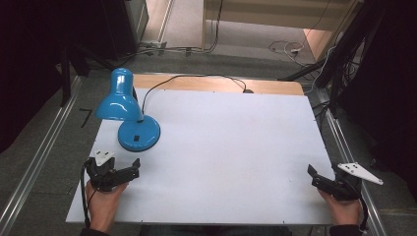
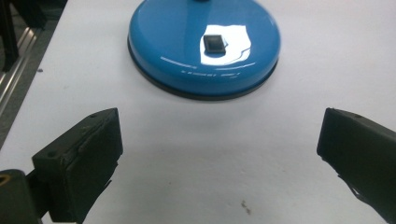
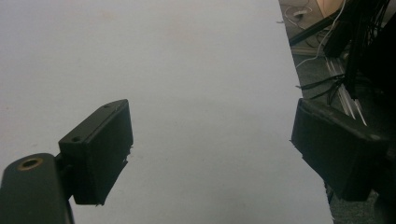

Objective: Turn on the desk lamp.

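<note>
Basically nothing started: my left gripper [image 1: 129,174] & right gripper [image 1: 314,178] both spread, empty; lamp [image 1: 127,109] switch [image 2: 215,42] untouched, prob next.

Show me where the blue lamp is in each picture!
High view: the blue lamp stands at the left of the white table, just ahead of the left gripper.
Left gripper view: its round base with the black switch sits at top centre, beyond the open jaws.
Right gripper view: the lamp is not in it; bare table lies between the open jaws.
Shared landmark: the white table top.
</note>
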Available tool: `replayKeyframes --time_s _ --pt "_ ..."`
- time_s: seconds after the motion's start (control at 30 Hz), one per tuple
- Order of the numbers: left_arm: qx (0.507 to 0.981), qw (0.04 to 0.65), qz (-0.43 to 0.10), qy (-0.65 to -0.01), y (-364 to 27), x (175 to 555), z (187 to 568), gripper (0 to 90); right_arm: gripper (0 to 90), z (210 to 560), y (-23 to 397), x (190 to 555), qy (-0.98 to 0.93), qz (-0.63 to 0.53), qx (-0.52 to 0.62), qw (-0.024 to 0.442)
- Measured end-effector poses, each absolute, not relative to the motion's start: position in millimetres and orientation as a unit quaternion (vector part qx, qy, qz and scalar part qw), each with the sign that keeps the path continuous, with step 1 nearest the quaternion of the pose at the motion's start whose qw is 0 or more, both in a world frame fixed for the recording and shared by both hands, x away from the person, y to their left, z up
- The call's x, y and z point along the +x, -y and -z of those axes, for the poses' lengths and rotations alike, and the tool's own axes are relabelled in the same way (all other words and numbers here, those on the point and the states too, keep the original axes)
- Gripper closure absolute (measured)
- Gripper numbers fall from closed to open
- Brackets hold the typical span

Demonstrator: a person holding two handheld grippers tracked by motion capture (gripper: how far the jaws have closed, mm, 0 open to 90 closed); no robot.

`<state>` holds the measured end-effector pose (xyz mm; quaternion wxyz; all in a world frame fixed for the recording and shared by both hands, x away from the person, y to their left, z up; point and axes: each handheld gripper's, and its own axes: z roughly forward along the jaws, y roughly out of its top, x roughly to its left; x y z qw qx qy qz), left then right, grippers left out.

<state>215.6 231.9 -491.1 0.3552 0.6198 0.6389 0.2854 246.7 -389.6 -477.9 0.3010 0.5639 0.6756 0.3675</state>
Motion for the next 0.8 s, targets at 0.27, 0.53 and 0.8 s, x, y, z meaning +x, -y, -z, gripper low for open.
replayKeyframes --time_s 0.27,0.53,0.8 --pt "0.596 0.381 -0.287 -0.646 -240.7 213.8 488.0 1.0 11.2 479.6 386.5 248.9 -0.682 -0.359 0.562 0.3" --pt "0.594 0.376 -0.302 -0.643 -238.7 217.9 486.9 1.7 11.2 480.4 386.1 250.0 -0.684 -0.358 0.56 0.3" --pt "0.591 0.375 -0.312 -0.642 -237.1 222.1 485.3 1.9 11.2 480.7 384.6 250.6 -0.685 -0.357 0.562 0.297"
